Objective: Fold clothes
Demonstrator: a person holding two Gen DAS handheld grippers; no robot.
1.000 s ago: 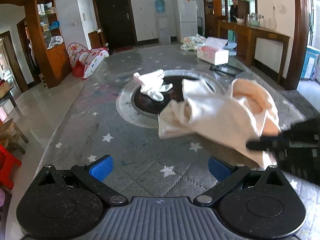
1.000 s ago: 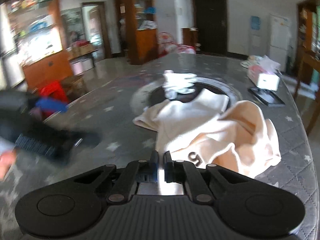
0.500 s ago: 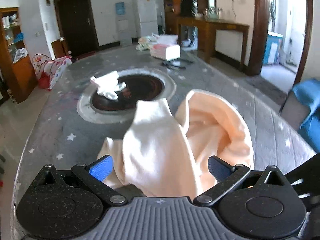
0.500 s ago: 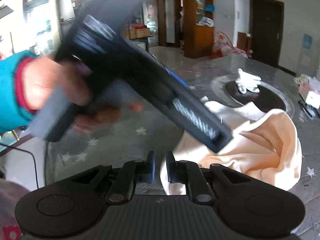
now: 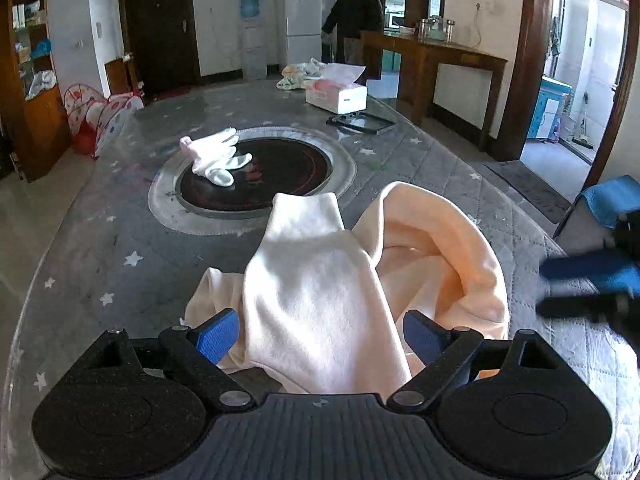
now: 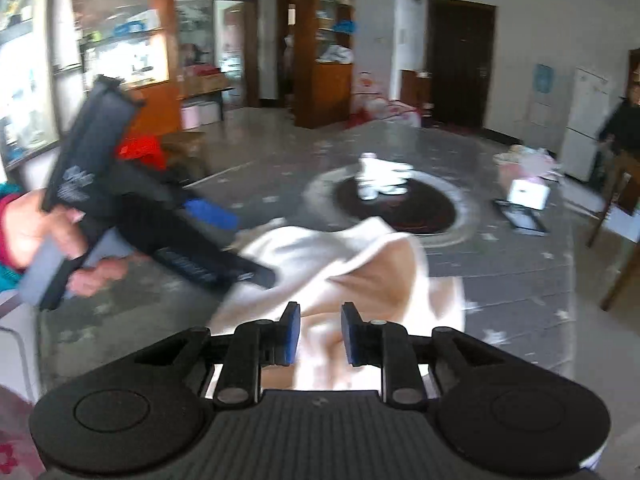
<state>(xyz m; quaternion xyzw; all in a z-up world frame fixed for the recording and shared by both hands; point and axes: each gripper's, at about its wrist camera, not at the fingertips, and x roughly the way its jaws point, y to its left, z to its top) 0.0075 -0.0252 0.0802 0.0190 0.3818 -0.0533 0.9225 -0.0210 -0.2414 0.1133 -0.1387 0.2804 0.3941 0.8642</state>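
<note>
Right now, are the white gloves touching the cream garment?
Apart. The left wrist view shows the white gloves lying on the dark round hotplate, with bare hotplate and grey quilted table cover between them and the cream garment.

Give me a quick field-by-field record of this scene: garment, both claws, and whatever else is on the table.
garment: cream top, crumpled on grey table
left claw: open, pads either side of the top
right claw: open, gap between pads, top just ahead
gloves: white pair on dark round inset
tissue box: far end of table
black tray: beside the box
</note>
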